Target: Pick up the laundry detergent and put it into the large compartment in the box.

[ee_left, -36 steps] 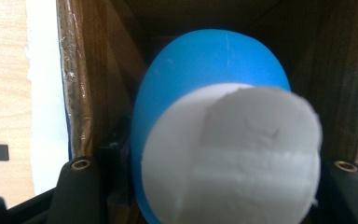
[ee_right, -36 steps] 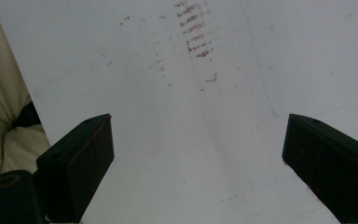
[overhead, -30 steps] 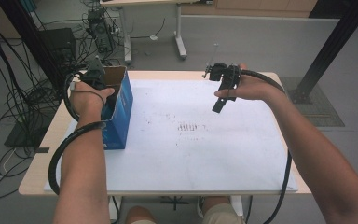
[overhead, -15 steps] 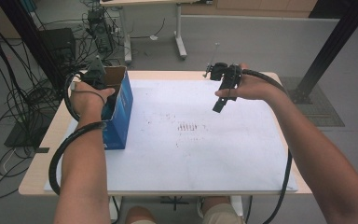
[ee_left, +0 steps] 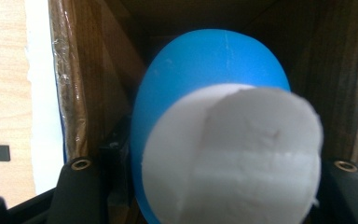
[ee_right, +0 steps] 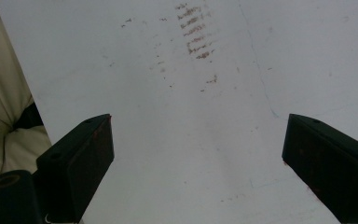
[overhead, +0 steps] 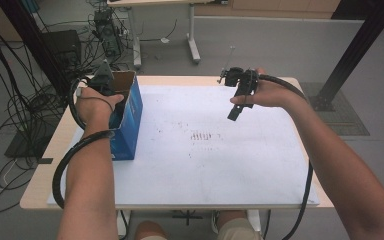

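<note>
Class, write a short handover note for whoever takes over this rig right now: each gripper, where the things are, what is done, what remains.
Left gripper: shut on a blue-and-white object, down inside the open blue box at the table's left.
Right gripper: open, holding nothing, above the white mat.
Done: the object is gripped inside the box.
Left: whether it goes in or comes out is unclear; either way, finish that move with the left gripper.

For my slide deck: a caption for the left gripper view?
Left tongs shut on a blue-and-white object inside the open cardboard box.
</note>
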{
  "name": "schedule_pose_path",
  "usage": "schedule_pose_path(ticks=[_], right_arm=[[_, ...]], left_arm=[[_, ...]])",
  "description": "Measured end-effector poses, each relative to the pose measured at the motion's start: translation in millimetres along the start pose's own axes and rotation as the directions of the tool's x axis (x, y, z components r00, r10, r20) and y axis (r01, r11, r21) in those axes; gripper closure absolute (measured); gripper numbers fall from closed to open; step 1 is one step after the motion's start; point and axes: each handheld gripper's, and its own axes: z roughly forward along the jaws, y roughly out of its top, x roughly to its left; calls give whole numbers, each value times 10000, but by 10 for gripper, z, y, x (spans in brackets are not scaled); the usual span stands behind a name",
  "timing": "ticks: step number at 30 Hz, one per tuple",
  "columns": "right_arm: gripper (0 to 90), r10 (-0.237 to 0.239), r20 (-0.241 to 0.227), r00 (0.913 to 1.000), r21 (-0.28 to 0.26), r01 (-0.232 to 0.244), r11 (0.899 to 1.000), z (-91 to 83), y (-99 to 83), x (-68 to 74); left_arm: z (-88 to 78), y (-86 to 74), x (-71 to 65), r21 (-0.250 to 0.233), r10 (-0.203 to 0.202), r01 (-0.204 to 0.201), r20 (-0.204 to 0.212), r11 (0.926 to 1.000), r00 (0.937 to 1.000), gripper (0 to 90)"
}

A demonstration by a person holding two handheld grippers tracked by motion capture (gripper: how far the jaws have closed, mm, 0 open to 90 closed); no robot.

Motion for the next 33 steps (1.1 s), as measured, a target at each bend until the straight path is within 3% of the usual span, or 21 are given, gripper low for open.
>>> schedule_pose_path(ticks=[33], right_arm=[[88,-80,-13,10000,53,80,10000,13,37,9]], left_arm=[[0,11,8,58,74,-74,32,10000,10000,370]])
